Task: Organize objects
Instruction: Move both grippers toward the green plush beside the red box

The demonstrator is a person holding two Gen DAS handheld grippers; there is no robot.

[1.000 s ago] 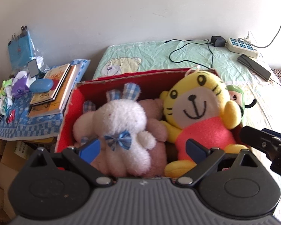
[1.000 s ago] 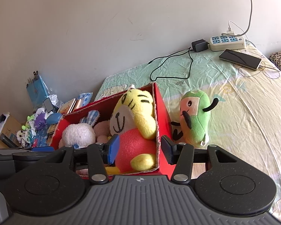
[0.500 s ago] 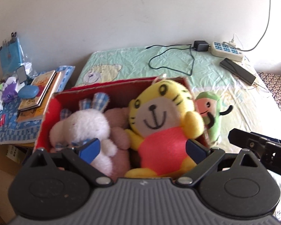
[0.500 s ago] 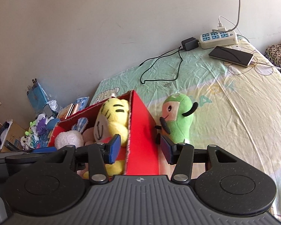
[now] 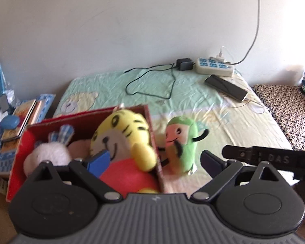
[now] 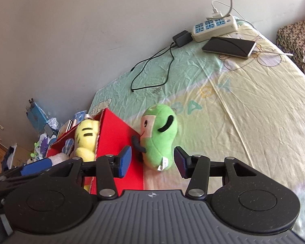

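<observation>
Both views have swung right since a second ago, and the green plush toy (image 6: 159, 136), then at the edge of view, now sits centred. It stands upright on the bed sheet (image 6: 244, 105), touching the outer wall of the red box (image 6: 116, 142). The right gripper (image 6: 151, 160) is spread wide on either side of the toy, holding nothing. The left gripper (image 5: 154, 160) is also wide open and empty, over the box edge. The yellow tiger (image 5: 122, 140) and white rabbit (image 5: 48, 154) remain in the box.
</observation>
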